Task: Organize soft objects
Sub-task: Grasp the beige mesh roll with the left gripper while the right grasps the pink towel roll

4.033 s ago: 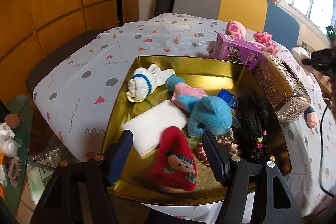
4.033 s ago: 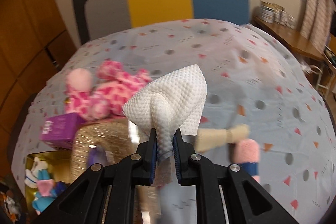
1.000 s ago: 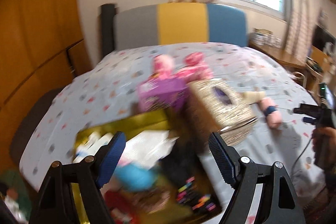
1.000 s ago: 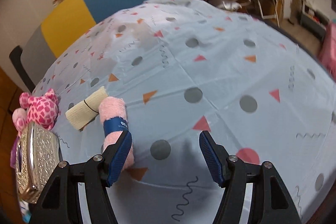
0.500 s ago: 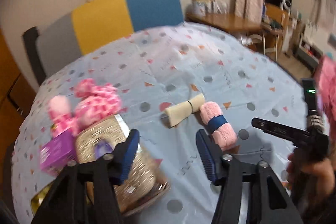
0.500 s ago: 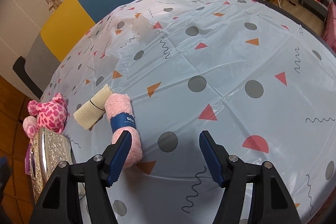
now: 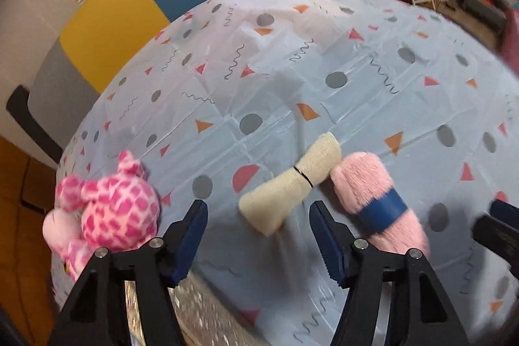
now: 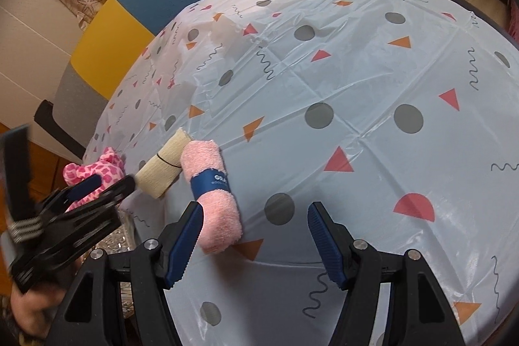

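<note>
Towels lie side by side on the tablecloth. In the right wrist view the pink towel, rolled with a blue band around its middle, runs its long axis from near the right gripper away toward the far left; one end sits beside that gripper's left finger. The beige roll, cinched by a thin black band, touches its far end and angles off leftward. Right jaws stand apart, over bare cloth. In the left wrist view the left gripper points down at the beige roll's near end, jaws opening, pads not touching it. A pink plush lies further left.
</note>
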Demonstrator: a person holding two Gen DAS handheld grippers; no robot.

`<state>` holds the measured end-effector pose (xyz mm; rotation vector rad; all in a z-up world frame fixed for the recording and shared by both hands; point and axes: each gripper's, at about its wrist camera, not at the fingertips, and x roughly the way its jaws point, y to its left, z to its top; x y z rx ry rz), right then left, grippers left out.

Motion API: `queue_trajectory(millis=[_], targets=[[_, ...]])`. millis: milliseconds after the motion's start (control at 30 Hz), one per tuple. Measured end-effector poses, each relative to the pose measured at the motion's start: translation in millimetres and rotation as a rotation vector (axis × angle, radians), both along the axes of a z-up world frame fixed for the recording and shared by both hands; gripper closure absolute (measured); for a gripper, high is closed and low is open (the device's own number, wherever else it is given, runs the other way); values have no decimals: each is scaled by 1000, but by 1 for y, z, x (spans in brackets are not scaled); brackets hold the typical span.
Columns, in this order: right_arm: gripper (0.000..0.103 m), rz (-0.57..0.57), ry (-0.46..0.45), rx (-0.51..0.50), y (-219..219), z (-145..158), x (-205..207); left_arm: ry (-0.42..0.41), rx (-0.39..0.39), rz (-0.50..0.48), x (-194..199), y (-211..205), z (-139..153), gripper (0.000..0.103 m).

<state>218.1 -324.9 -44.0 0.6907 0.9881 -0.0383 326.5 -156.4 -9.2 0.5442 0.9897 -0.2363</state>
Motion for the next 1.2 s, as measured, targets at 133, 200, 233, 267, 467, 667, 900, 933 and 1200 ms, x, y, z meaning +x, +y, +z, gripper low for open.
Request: queue_trajectory(millis=[133,200,233,267,467,667,900,933,1200], targets=[[35,12,-6,20,2,1,0,40,32,-44,20,-12,-18,37],[35,12,-8,27,1,1,0,51,51,-77,26,-18,-28,36],[35,11,-8,30,1,1,0,50,64,-87,29,-21,-32,37],[35,9,-9,35,1,1,0,87,63,-91,33,-23,-38,37],[35,2,-7,42,-1,0,0,141,23,-94,39,-36,-52,65],[35,-1,-10,29,-2,0,0,183,-45,-18,25,-26,-59,82],[35,20,11,1,3,-5,3,196,-207,99,4,2,-39,85],[35,24,14,-5,3,-5,3,193,-225,111,0,6,-36,85],[35,108,18,-72,24,-10,18,117,-309,119,-46,24,-4,85]])
